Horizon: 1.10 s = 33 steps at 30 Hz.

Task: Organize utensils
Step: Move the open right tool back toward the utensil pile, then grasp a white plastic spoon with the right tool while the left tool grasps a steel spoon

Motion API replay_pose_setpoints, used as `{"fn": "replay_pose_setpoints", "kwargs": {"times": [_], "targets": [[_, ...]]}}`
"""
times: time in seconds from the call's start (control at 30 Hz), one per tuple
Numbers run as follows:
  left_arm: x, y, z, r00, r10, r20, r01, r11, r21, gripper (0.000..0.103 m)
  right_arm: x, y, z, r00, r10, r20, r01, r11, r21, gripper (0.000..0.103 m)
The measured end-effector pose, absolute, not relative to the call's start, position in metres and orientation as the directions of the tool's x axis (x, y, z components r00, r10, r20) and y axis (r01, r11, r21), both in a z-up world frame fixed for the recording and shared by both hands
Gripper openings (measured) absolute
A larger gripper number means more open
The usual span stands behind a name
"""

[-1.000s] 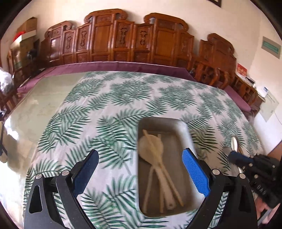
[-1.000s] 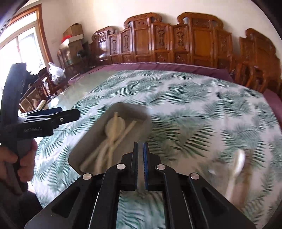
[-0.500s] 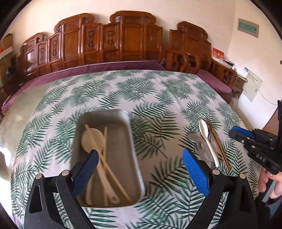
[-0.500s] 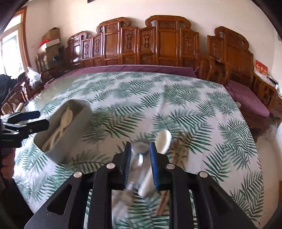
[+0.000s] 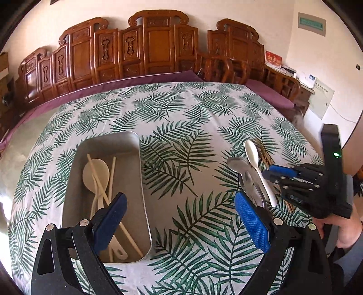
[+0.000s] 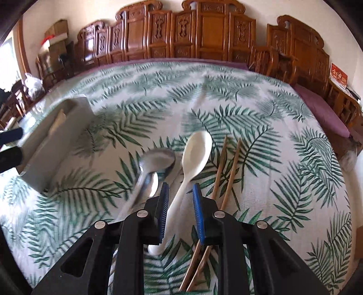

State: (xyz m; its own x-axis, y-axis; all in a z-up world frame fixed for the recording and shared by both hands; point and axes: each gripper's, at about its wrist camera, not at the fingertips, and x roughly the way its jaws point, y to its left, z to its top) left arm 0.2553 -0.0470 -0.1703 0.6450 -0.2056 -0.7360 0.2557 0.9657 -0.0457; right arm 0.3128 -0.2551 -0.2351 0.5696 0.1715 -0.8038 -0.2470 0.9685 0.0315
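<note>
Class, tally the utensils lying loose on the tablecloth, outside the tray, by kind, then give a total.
White spoons: 1
Metal spoons: 1
Brown chopsticks: 2
Total: 4

A room lined with carved wooden furniture behind a cloth-covered table

The table (image 5: 181, 118) wears a white cloth printed with green palm leaves over a purple under-cloth (image 5: 158, 76). Behind the table a row of carved wooden chair backs (image 5: 156, 43) stands against a cream wall (image 5: 283, 20). Right of the table sits a wooden side cabinet (image 5: 285, 84) with papers; left of it, stacked cardboard boxes (image 6: 56, 34) by a bright window (image 6: 9, 52).
</note>
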Motion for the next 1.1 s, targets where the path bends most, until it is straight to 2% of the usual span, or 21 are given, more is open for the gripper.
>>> {"fn": "replay_pose_setpoints", "kwargs": {"times": [0.33, 0.37, 0.4, 0.53, 0.7, 0.8, 1.1], "targets": [[0.253, -0.060, -0.182, 0.635, -0.204, -0.745, 0.267, 0.963, -0.037, 0.092, 0.328, -0.252, -0.243, 0.523, 0.121, -0.843, -0.211, 0.977, 0.009, 0.022], [0.253, -0.061, -0.183, 0.636, -0.206, -0.744, 0.266, 0.963, -0.039, 0.092, 0.329, -0.254, -0.243, 0.520, 0.118, -0.846, -0.208, 0.978, 0.008, 0.012], [0.251, -0.063, -0.185, 0.636, -0.203, -0.745, 0.266, 0.963, -0.036, 0.092, 0.329, -0.255, -0.242, 0.517, 0.123, -0.847, -0.209, 0.978, 0.015, 0.009], [0.249, -0.072, -0.189, 0.633, -0.197, -0.749, 0.279, 0.960, -0.016, 0.092, 0.328, -0.260, -0.240, 0.514, 0.144, -0.845, -0.205, 0.978, 0.042, 0.009], [0.250, -0.089, -0.191, 0.626, -0.191, -0.756, 0.288, 0.958, -0.004, 0.092, 0.323, -0.276, -0.219, 0.563, 0.205, -0.801, -0.192, 0.975, 0.114, 0.009], [0.254, -0.099, -0.195, 0.599, -0.234, -0.766, 0.306, 0.951, -0.051, 0.091, 0.321, -0.286, -0.211, 0.578, 0.230, -0.783, -0.188, 0.971, 0.147, 0.009], [0.278, -0.133, -0.230, 0.506, -0.256, -0.823, 0.323, 0.942, -0.094, 0.066, 0.315, -0.309, -0.208, 0.590, 0.233, -0.773, -0.186, 0.971, 0.151, 0.009]]}}
